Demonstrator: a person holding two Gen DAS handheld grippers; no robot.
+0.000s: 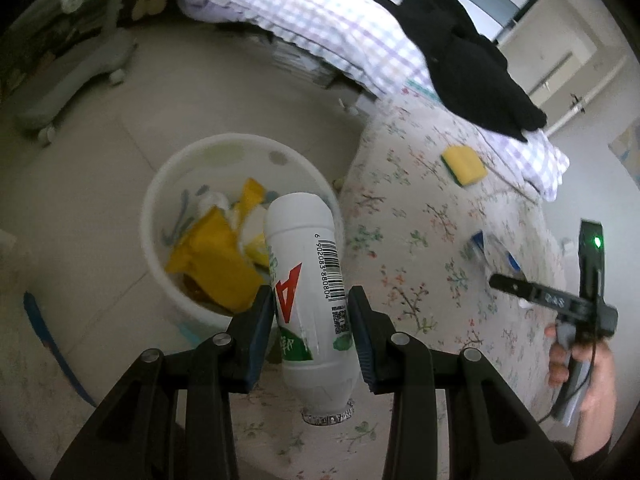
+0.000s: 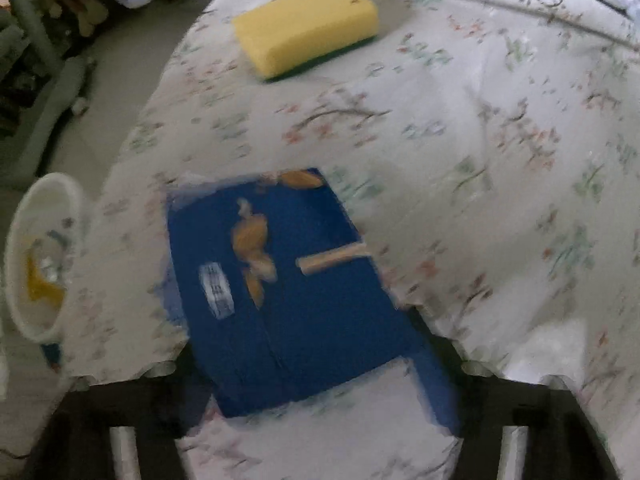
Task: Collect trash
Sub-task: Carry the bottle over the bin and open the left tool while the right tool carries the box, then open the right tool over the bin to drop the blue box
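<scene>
Trash is being gathered off the floral bedspread [image 1: 420, 216] into the white bin [image 1: 240, 148] on the floor just beside the bed, which already holds yellow wrappers [image 1: 216, 260]. The left gripper [image 1: 312, 312] carries a white plastic drink bottle [image 1: 308, 280] with its foil-rimmed mouth pointing back toward the camera; its 2 fingers are closed against the bottle's sides, and the bottle's base overlaps the bin's near rim, so a drop seems close. The right gripper [image 2: 320, 400] points at a blue snack packet [image 2: 296, 300] lying flat on the bedspread; with blur, I cannot tell whether its fingers grip it. A yellow sponge [image 2: 306, 26] sits farther up the bed.
</scene>
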